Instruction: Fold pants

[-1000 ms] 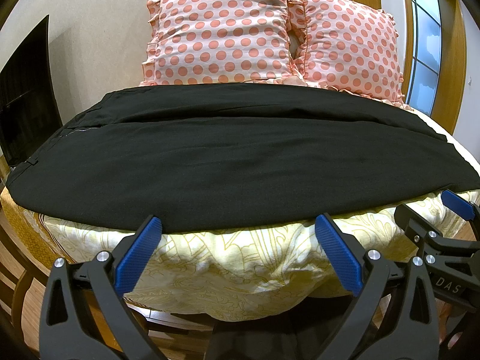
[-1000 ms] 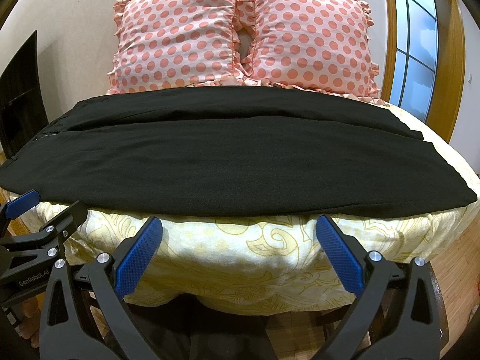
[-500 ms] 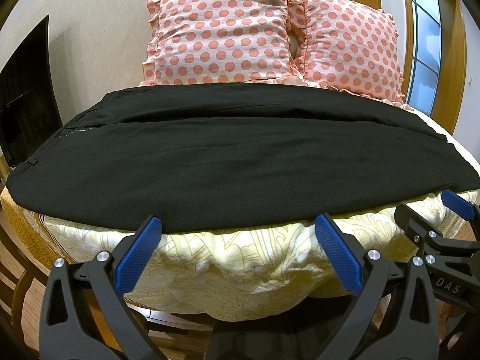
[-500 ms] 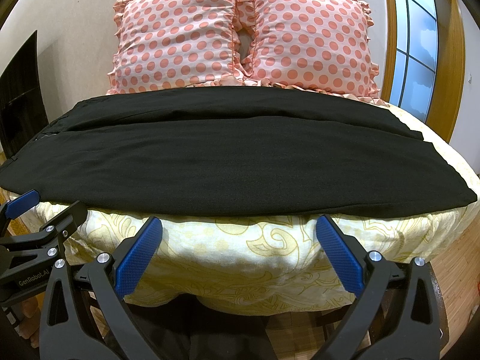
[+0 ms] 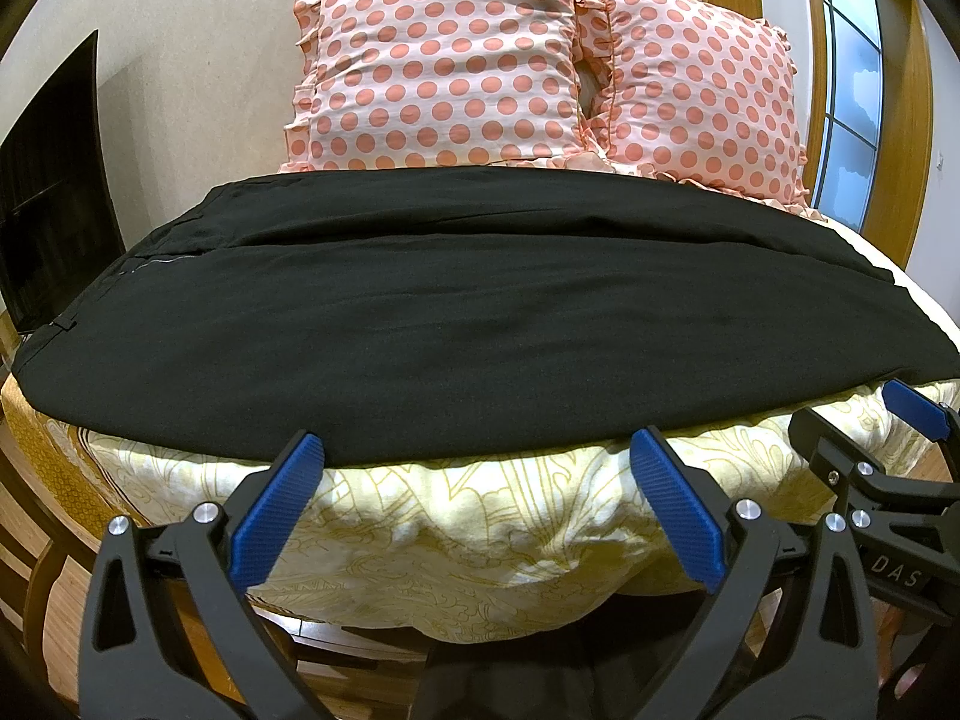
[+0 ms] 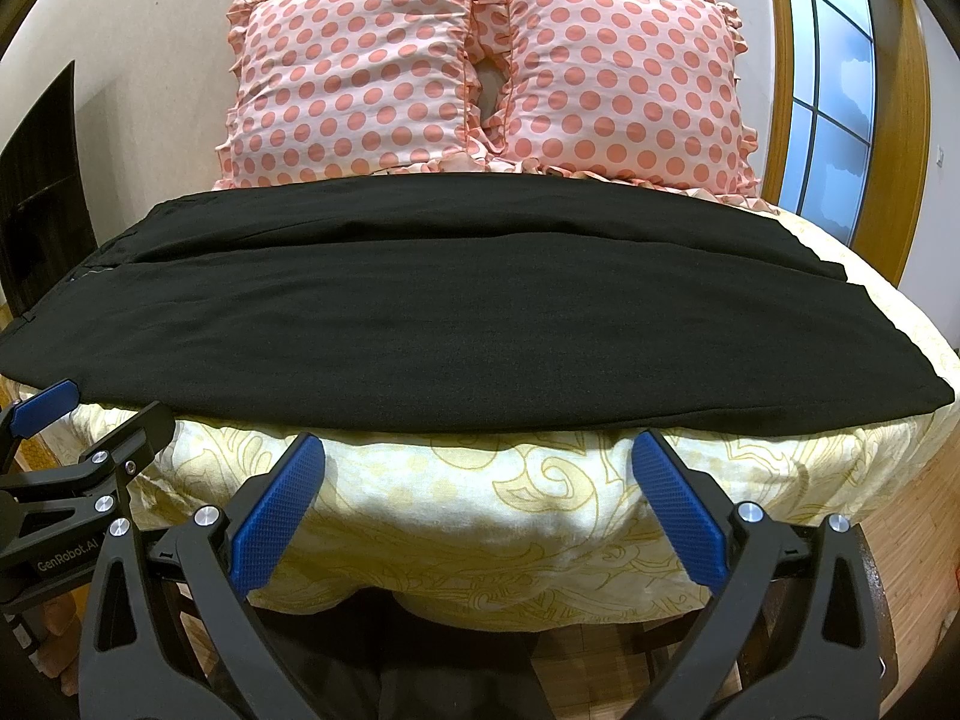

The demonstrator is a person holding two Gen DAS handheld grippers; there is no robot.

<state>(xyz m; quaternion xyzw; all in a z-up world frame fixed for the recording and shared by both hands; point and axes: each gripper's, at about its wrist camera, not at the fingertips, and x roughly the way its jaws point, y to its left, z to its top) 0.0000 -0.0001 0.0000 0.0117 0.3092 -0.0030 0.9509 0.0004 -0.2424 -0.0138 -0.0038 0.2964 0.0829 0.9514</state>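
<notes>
Pants (image 5: 468, 324) lie spread crosswise on the bed (image 5: 456, 516), waistband end to the left, leg ends to the right. Behind the pants, two pillows (image 6: 354, 78) stand side by side, touching. Before the pants, both grippers, the left gripper (image 5: 474, 474) left of the right gripper (image 6: 477, 468), hang off the bed's near edge.

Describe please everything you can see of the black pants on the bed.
The pants are plain black woven cloth, laid flat across the bed, one leg lying along the other. The waist end is on the left, the hems on the right. The near edge reaches the front of the bed. No gripper touches them.
</notes>
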